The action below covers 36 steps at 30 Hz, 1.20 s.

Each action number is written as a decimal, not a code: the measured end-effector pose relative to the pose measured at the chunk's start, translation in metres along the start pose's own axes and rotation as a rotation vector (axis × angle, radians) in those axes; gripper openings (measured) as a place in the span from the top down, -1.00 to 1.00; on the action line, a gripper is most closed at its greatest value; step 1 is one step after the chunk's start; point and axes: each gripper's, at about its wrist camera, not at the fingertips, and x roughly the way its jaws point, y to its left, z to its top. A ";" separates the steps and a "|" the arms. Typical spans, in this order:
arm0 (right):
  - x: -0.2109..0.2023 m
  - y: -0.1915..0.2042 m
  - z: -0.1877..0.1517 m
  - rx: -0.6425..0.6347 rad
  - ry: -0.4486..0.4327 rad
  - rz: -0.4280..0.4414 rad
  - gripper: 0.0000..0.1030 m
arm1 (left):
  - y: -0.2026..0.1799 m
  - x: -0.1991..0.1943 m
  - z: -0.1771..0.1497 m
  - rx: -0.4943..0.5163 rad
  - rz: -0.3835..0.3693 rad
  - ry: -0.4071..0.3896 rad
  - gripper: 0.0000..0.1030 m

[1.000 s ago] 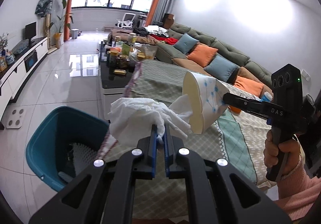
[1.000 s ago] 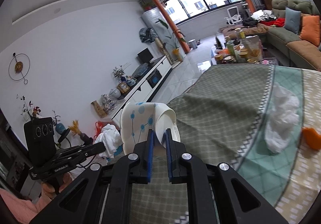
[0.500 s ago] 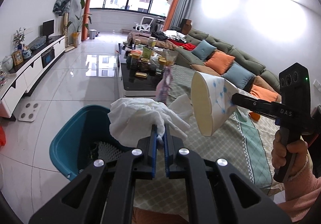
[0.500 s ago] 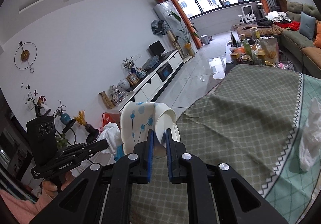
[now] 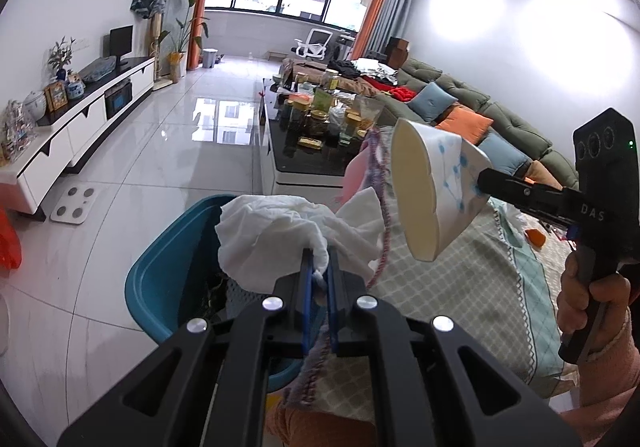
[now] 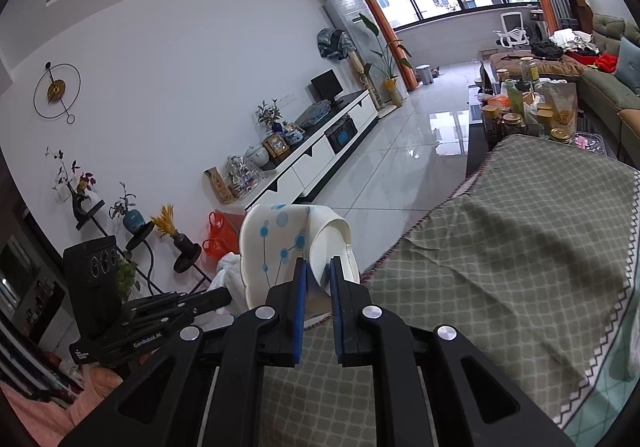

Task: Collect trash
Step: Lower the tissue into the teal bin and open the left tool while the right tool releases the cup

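Note:
My left gripper [image 5: 319, 267] is shut on a crumpled white tissue [image 5: 280, 235], which hangs over the rim of a teal bin [image 5: 160, 275] on the floor. My right gripper [image 6: 319, 273] is shut on the squashed rim of a white paper cup with blue dots [image 6: 280, 243]. In the left wrist view that paper cup [image 5: 432, 187] hangs over the table's corner, to the right of the tissue, with the right gripper [image 5: 484, 179] on it. In the right wrist view the left gripper [image 6: 224, 297] and the tissue [image 6: 228, 275] show low at left.
A table with a green checked cloth [image 6: 520, 267] fills the right side; more white trash [image 5: 510, 211] and an orange scrap [image 5: 535, 237] lie on it. A dark coffee table [image 5: 304, 155] crowded with jars stands beyond. An orange bag [image 6: 220, 235] and a scale [image 5: 74, 203] lie on the tiled floor.
Both grippers have swung left, away from the table and towards the bin, each keeping its grip. The bin now sits more directly under the tissue.

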 end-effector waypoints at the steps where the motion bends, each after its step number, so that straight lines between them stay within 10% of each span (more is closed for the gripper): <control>1: 0.003 0.001 0.000 0.000 0.005 0.000 0.77 | 0.003 0.002 -0.001 -0.004 0.007 0.003 0.85; 36: 0.102 0.021 -0.005 -0.037 0.200 -0.044 0.74 | 0.067 0.045 -0.018 -0.172 0.089 0.106 0.80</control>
